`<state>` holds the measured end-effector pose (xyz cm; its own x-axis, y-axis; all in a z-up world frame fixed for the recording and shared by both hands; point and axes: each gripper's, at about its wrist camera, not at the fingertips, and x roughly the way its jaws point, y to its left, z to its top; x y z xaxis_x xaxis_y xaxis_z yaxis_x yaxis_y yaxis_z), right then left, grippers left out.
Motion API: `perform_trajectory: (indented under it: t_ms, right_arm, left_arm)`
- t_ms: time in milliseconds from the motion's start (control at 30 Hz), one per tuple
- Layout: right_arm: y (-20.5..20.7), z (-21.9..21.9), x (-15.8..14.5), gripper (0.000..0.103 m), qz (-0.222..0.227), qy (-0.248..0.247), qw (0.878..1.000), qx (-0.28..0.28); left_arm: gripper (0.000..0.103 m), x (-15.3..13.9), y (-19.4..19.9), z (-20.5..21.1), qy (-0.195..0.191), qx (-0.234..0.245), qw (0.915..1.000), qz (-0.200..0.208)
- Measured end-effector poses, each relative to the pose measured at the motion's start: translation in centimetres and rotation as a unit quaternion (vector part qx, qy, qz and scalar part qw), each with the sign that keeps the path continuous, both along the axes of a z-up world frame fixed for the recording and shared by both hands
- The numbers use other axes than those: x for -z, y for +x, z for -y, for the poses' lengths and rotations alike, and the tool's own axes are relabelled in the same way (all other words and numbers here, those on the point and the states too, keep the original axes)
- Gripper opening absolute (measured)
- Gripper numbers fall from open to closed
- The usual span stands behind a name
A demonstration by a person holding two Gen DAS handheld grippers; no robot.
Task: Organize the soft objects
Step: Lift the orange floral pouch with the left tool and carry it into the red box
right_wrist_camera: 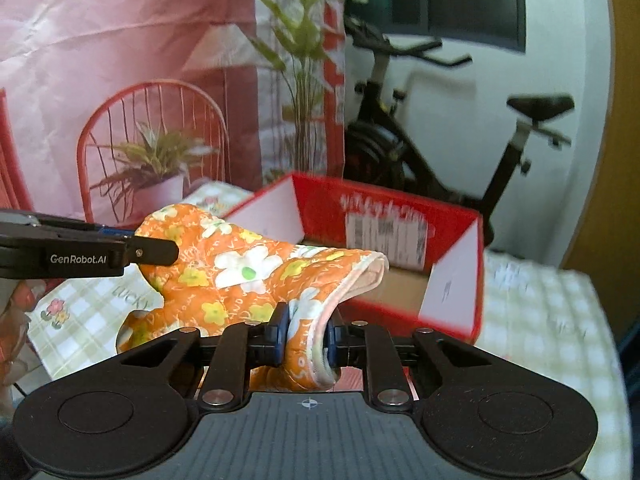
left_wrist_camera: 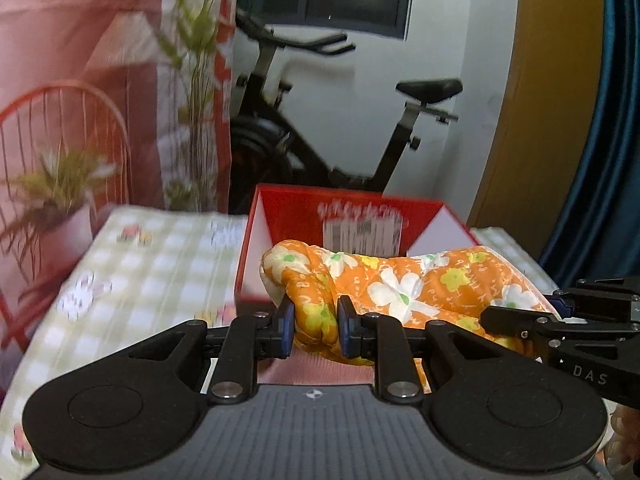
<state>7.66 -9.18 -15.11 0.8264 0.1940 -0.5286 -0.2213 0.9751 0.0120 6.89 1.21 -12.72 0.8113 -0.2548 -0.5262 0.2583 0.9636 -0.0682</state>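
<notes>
left gripper [left_wrist_camera: 314, 330]: nearest the lens, pads clamped on a bunched fold of the orange floral quilted cloth [left_wrist_camera: 400, 288], blue fingertips [left_wrist_camera: 286, 322] sunk into the padding

right gripper [right_wrist_camera: 306, 338]: pinching the cloth's white-trimmed hem, fabric squeezed thin between the pads

cloth: slung between both grippers, lifted off the checked tablecloth [left_wrist_camera: 132, 264], sagging in the middle

handling: looks light, floppy and puffy, so I'd guess it droops and folds on itself. Grabbing thick folds or the hem seems right

red cardboard box [right_wrist_camera: 384, 216]: just past the fingertips, open top

edges: box walls and flaps could snag a dangling corner

room: bare tablecloth either side of the fingers, printed backdrop [right_wrist_camera: 120, 60] beyond
</notes>
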Motion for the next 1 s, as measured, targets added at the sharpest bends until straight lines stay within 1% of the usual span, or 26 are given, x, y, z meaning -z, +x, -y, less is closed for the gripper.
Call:
perform_trajectory:
  t_ms: [100, 300, 433, 567, 800, 1000]
  right_arm:
    - [1.8, 0.4, -1.0, 0.017, 0.015, -0.016, 1.000, -0.002]
    - [6.7, 1.4, -1.3, 0.017, 0.015, -0.022, 1.000, -0.001]
    - [10.1, 2.7, -0.4, 0.017, 0.000, -0.003, 1.000, 0.008]
    - [13.3, 4.4, 0.9, 0.017, -0.028, 0.018, 0.999, 0.018]
    - [16.8, 5.6, 3.6, 0.017, -0.069, 0.030, 0.997, 0.029]
    - [18.6, 6.3, 6.1, 0.017, -0.120, 0.047, 0.991, 0.043]
  left_arm:
    - [0.023, -0.9, 2.2, 0.4, -0.010, -0.002, 0.9999, 0.007]
    - [0.023, -1.0, 7.7, 1.0, -0.043, -0.012, 0.9988, -0.020]
    - [0.023, 0.1, 11.0, 1.6, -0.051, -0.015, 0.9974, -0.049]
    - [0.023, 1.3, 13.3, 1.9, -0.062, -0.019, 0.9950, -0.076]
    - [0.023, 3.2, 16.1, 2.7, -0.046, -0.017, 0.9922, -0.115]
    - [0.023, 5.0, 17.5, 3.3, -0.022, -0.006, 0.9893, -0.144]
